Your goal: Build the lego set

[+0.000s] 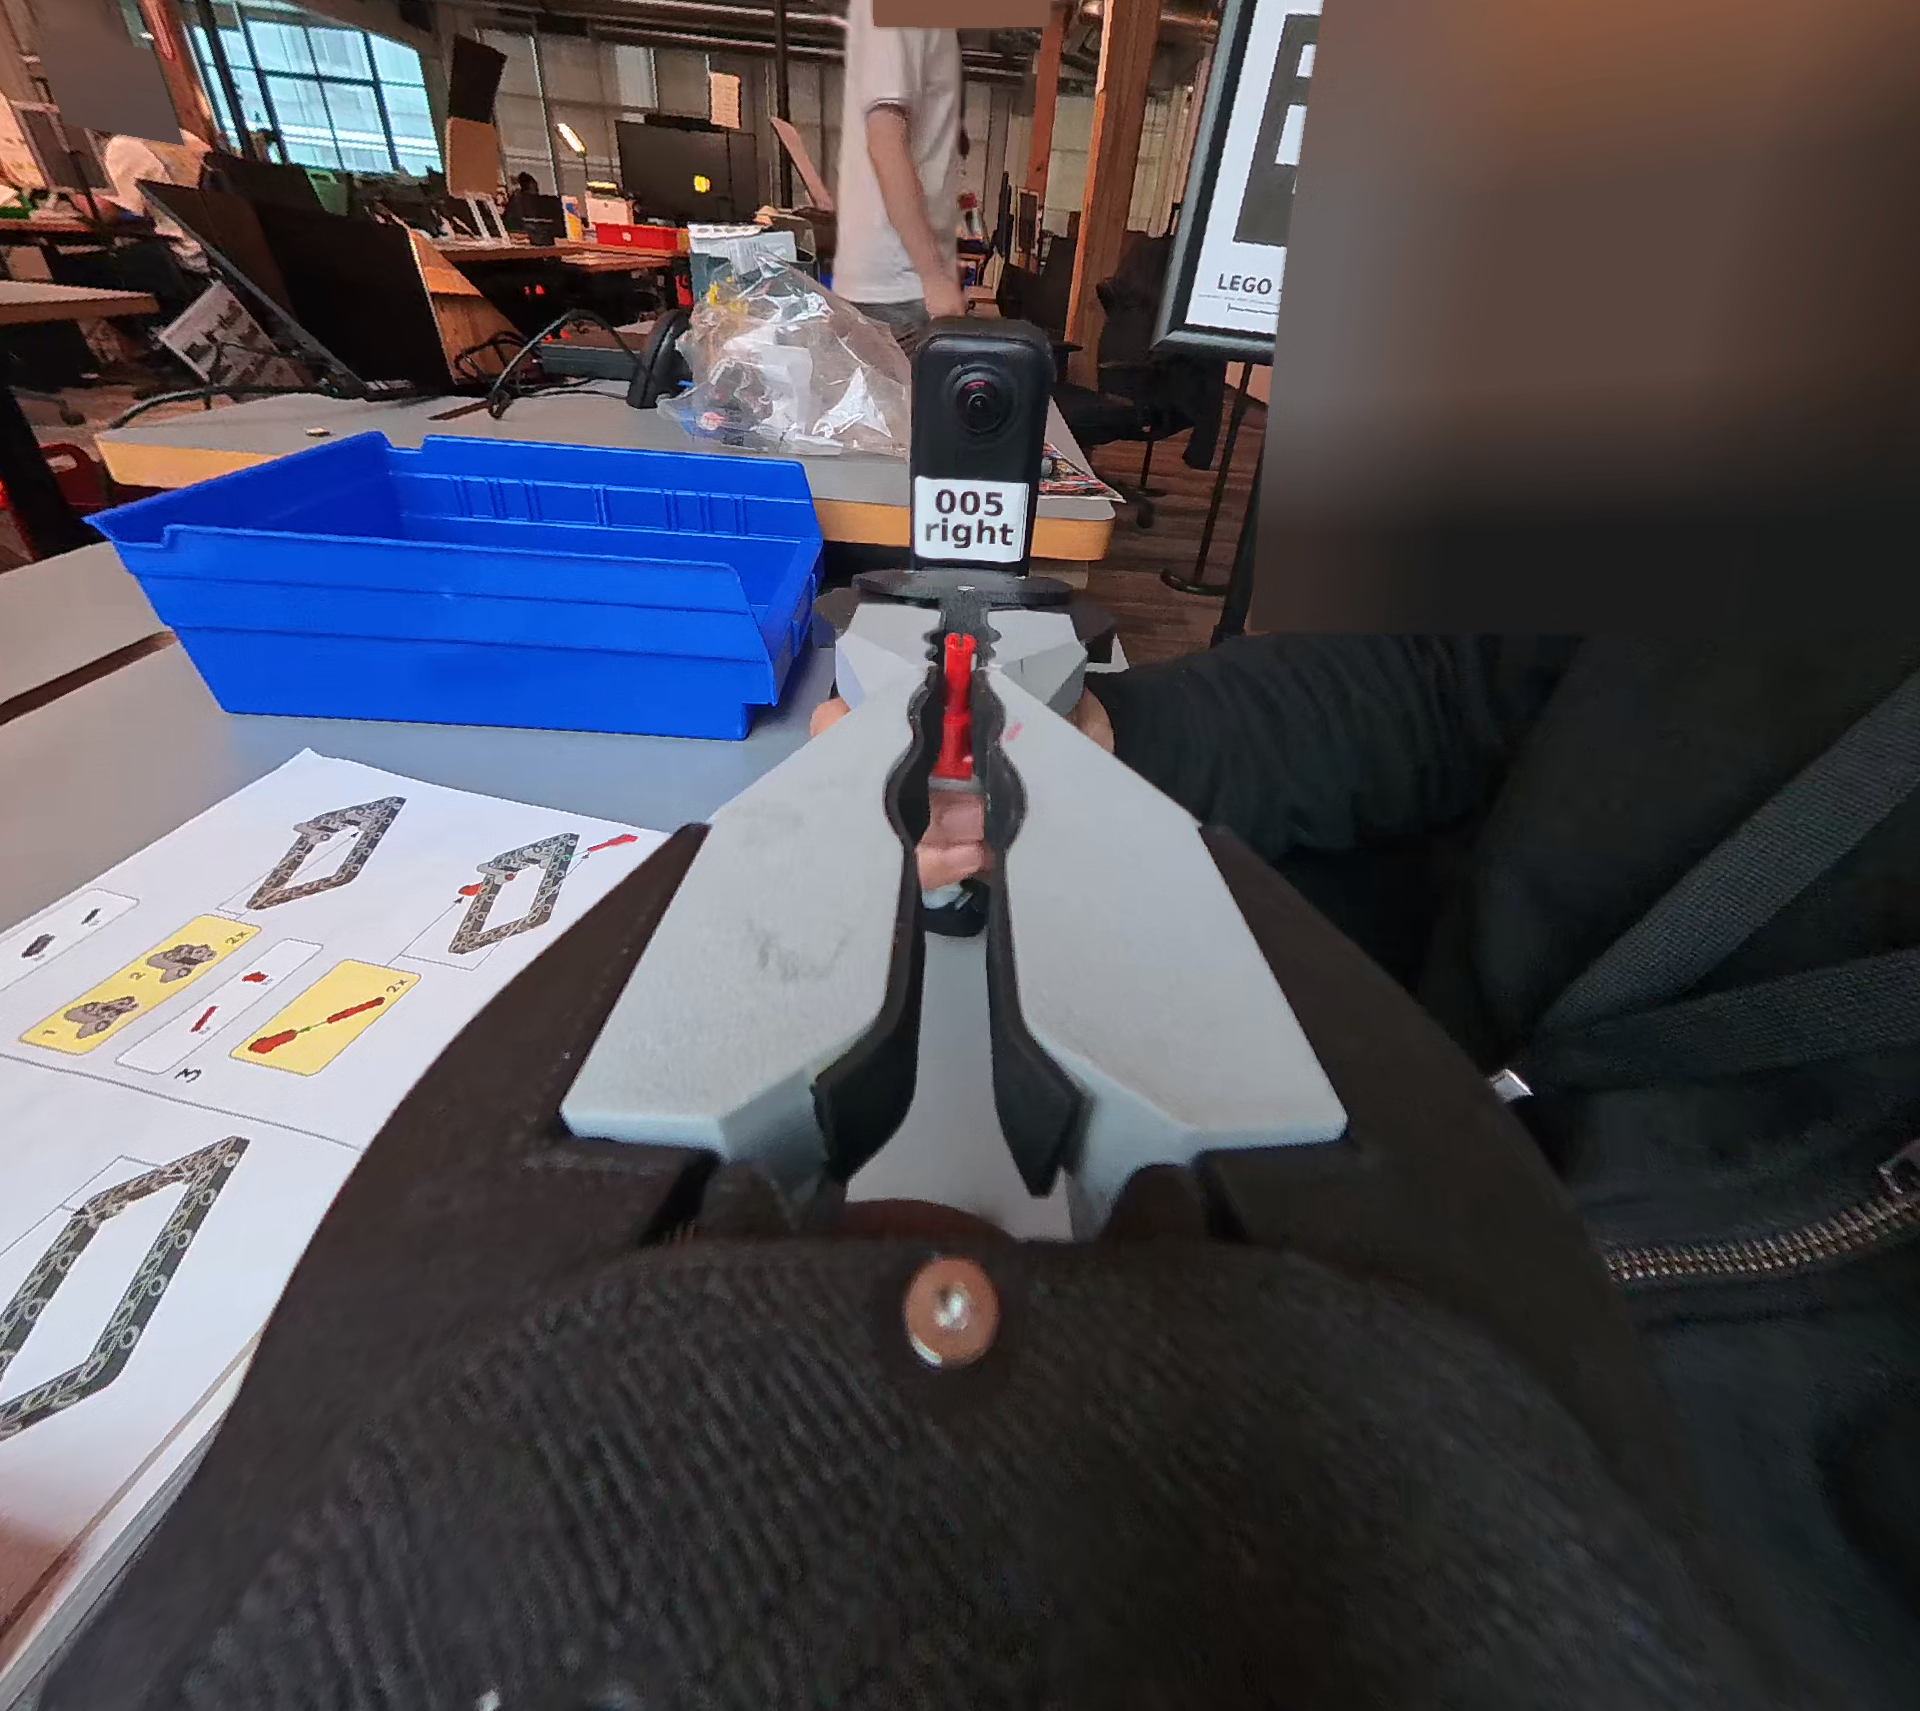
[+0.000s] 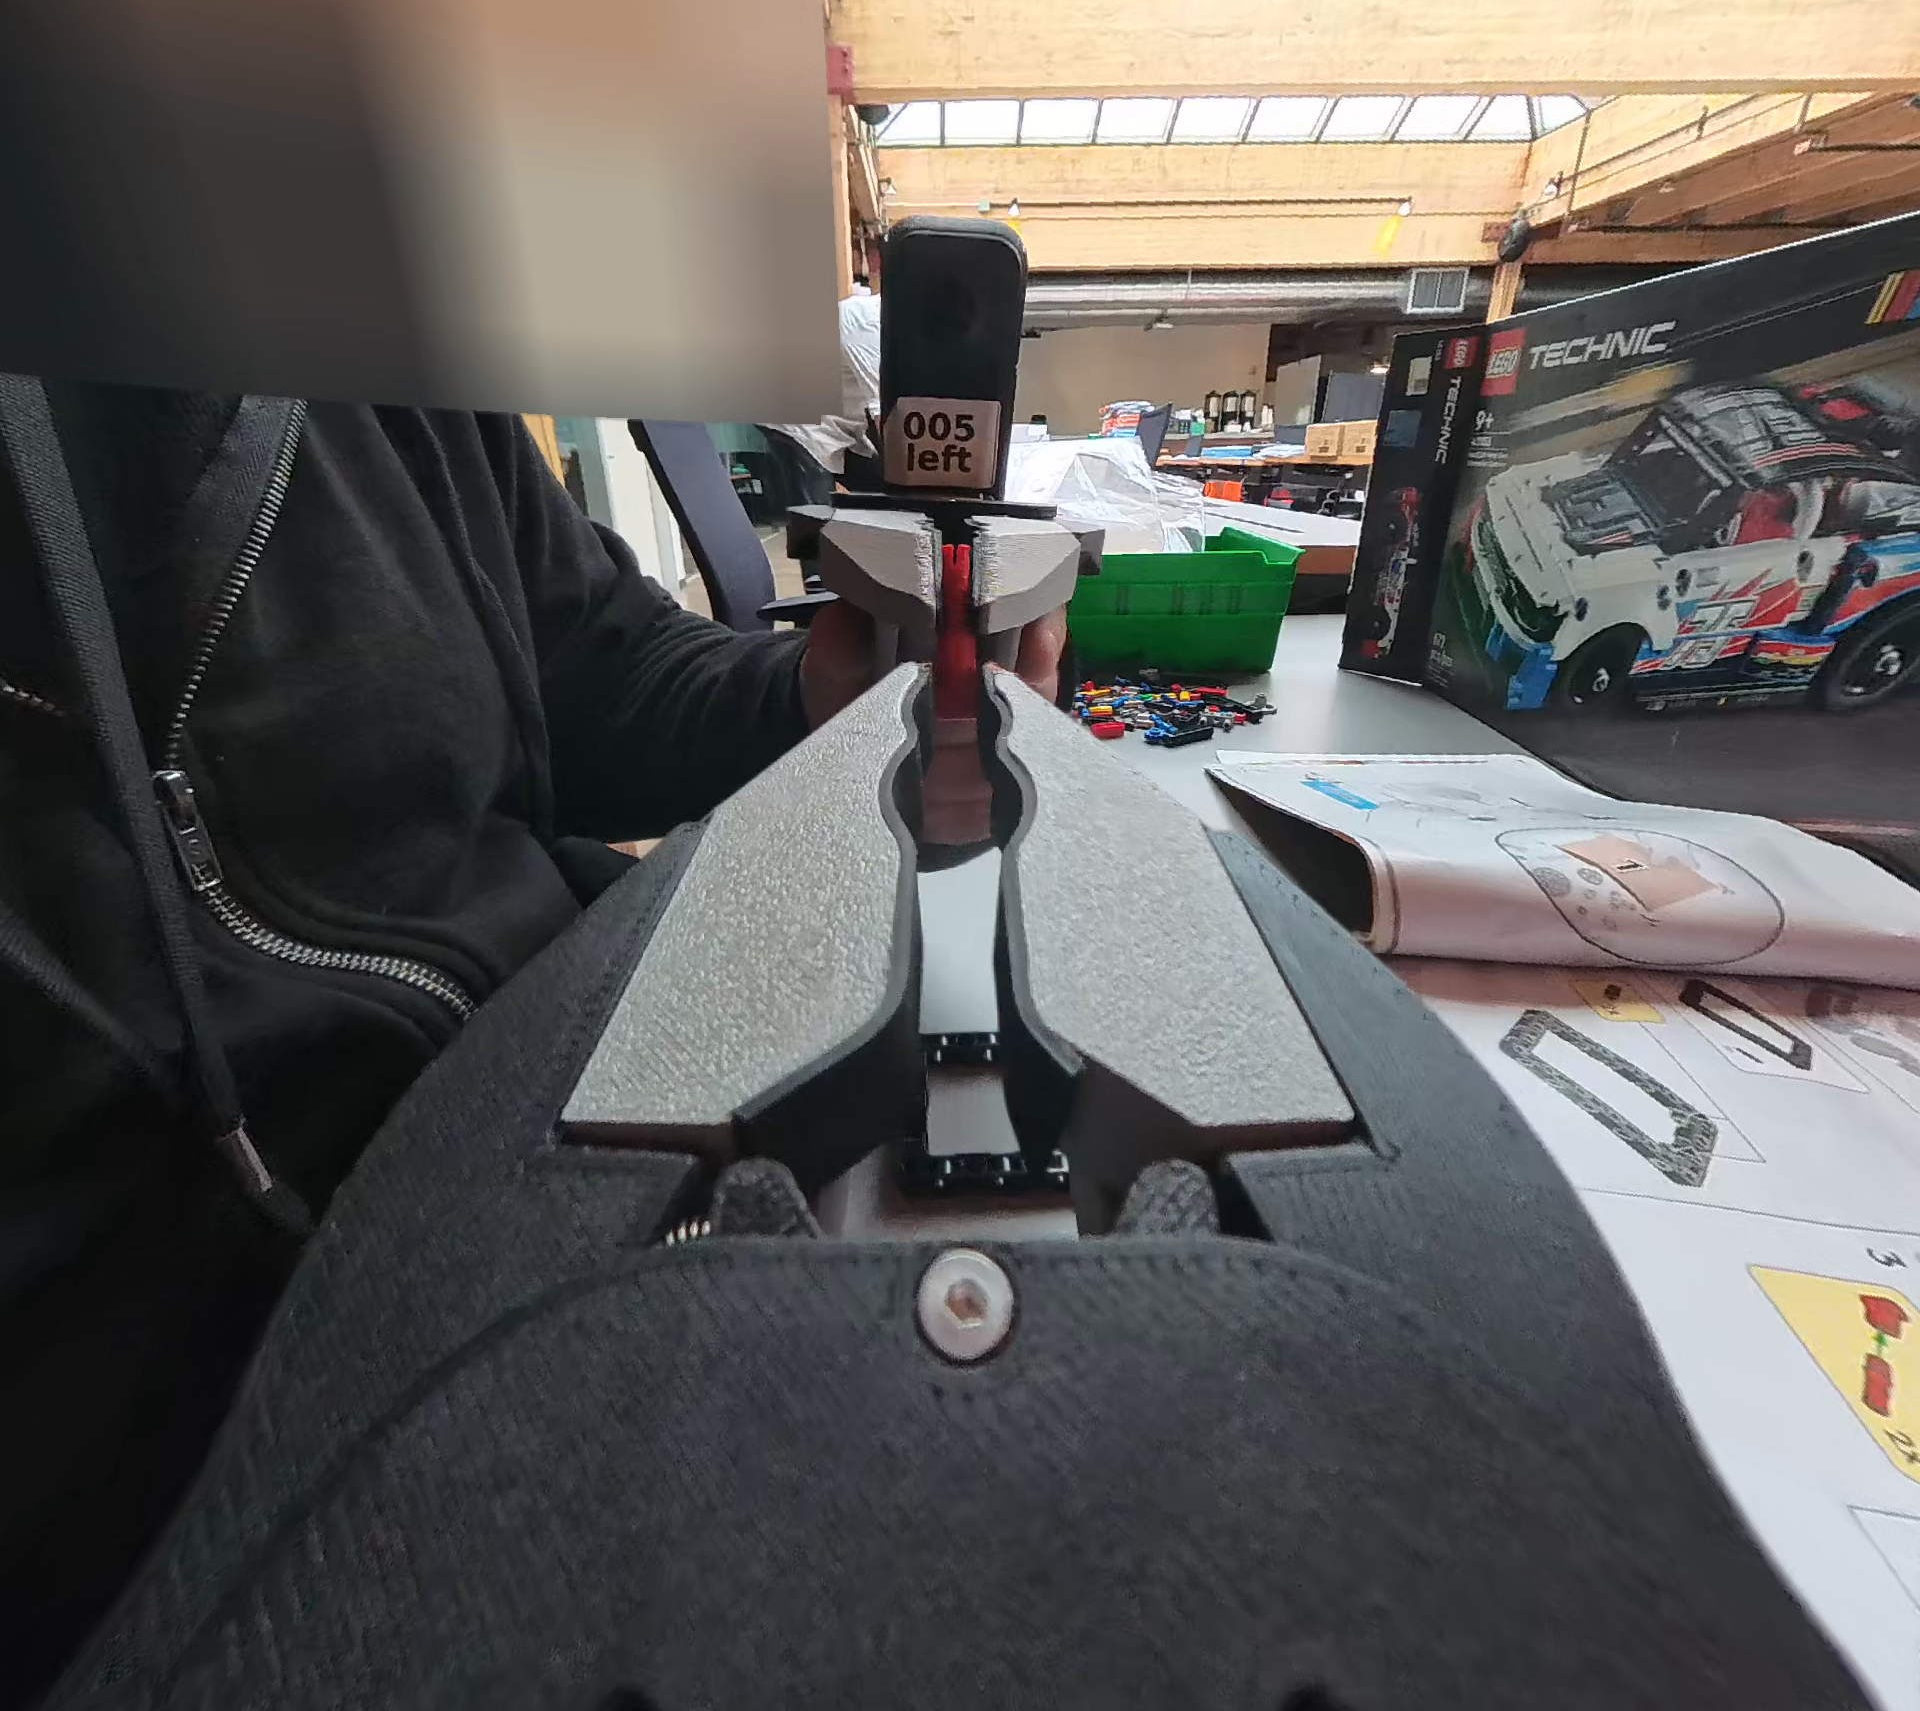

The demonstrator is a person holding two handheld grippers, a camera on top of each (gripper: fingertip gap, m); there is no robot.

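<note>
Left wrist view looks along the left gripper (image 1: 954, 731), whose jaws are drawn nearly together and pinch one end of a small red piece (image 1: 952, 716). The right gripper (image 1: 961, 638) meets it tip to tip and nips the far end, so the piece hangs in the air between both sets of jaws, above the grey table (image 1: 62, 622). I cannot tell whether this is one part or two being pushed together. The main risk, as I judge it, is that the two grippers are not in line. A sideways push could twist the piece out of either grip, and too hard a squeeze on something this small and smooth could shoot it away. If it drops it may bounce off the table, or slide under the open instruction booklet (image 1: 260, 986) left of the left jaws. It could also land in the pile of loose pieces (image 2: 1164, 711) beyond and right of the right jaws and be hard to pick out again. The black frame (image 2: 982, 1168) lying under the right gripper (image 2: 954, 695) could be knocked as well. Printed matter is plentiful. The big set box (image 2: 1662, 498), far right of the right jaws, carries a brand logo, lettering and a race car picture. A framed sign (image 1: 1257, 123) stands beyond the left jaws. The booklet shows numbered steps, and each gripper's camera wears a white sticker (image 1: 968, 518).
</note>
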